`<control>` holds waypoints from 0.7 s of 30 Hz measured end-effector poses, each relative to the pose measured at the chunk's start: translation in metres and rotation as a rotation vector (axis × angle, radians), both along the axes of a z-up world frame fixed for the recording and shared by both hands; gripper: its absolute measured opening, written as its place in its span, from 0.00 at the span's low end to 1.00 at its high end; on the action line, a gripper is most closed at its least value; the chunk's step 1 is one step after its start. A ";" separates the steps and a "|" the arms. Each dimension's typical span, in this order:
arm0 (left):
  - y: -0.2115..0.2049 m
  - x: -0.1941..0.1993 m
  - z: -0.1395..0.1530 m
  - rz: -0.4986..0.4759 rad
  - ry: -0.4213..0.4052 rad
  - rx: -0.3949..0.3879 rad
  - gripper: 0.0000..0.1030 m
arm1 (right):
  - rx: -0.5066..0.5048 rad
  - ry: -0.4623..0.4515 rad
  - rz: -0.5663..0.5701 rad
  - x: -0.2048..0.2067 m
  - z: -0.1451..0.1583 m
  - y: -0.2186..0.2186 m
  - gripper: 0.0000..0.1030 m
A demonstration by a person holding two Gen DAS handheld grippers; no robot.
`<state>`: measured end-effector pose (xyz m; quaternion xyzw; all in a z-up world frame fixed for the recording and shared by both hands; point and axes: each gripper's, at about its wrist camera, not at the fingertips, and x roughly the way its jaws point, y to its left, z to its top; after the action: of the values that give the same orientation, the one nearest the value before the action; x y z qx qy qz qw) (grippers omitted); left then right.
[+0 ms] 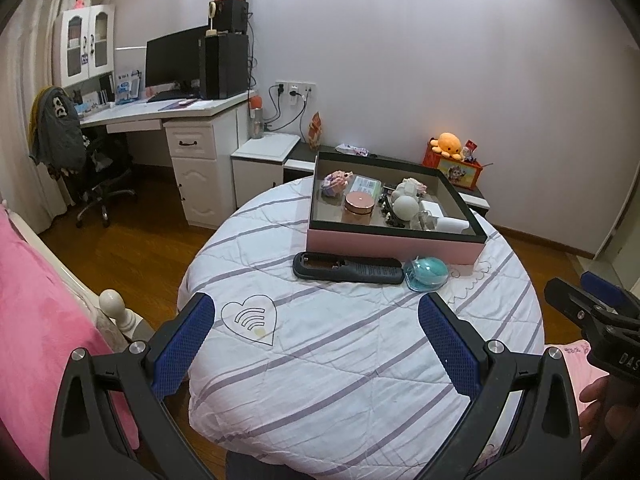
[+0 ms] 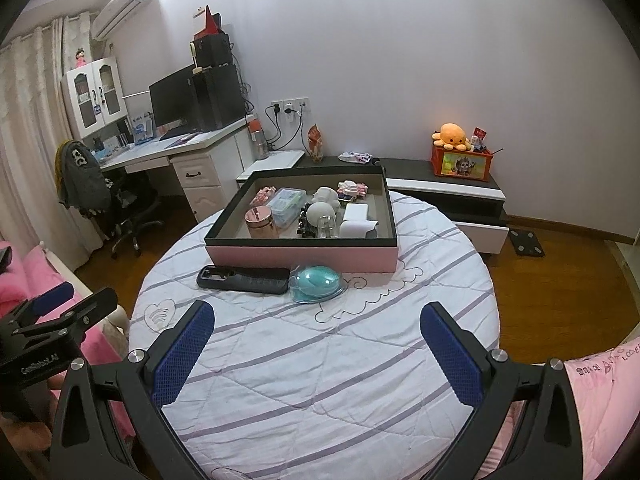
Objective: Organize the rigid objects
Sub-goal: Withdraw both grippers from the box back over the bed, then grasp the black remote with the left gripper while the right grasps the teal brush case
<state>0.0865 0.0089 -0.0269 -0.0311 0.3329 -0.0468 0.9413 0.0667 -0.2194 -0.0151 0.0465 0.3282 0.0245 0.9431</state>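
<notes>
A pink box with a black rim [image 1: 392, 246] [image 2: 300, 258] stands at the far side of a round quilt-covered table [image 1: 340, 360] [image 2: 320, 360]. It holds several small items, among them a rose-gold tin [image 1: 359, 202] [image 2: 261, 222] and a white ball [image 1: 405, 208] [image 2: 320, 213]. In front of the box lie a black remote-like case [image 1: 347, 268] [image 2: 244, 279] and a teal mouse in a clear shell [image 1: 426, 274] [image 2: 317, 284]. My left gripper [image 1: 316, 344] is open over the near quilt, nothing between its fingers. My right gripper [image 2: 316, 352] is open too, short of the mouse.
A pink bed [image 1: 32, 320] lies left of the table. A white desk with a monitor [image 1: 176, 108] and an office chair [image 1: 80, 160] stand at the back left. A low cabinet [image 2: 444, 192] carries an orange plush on a red box [image 2: 460, 156]. Wooden floor surrounds the table.
</notes>
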 end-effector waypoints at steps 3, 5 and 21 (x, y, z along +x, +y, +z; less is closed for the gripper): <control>0.000 0.006 -0.006 -0.004 0.014 0.001 1.00 | 0.001 0.015 -0.008 0.007 -0.006 -0.002 1.00; -0.002 0.011 -0.010 -0.009 0.026 0.003 1.00 | 0.001 0.028 -0.015 0.014 -0.011 -0.005 1.00; -0.021 0.087 -0.074 -0.033 0.161 0.012 1.00 | 0.045 0.203 -0.032 0.109 -0.086 -0.010 1.00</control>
<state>0.1732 -0.0116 -0.1005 -0.0235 0.4082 -0.0574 0.9108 0.1757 -0.2291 -0.1015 0.0751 0.4206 0.0122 0.9041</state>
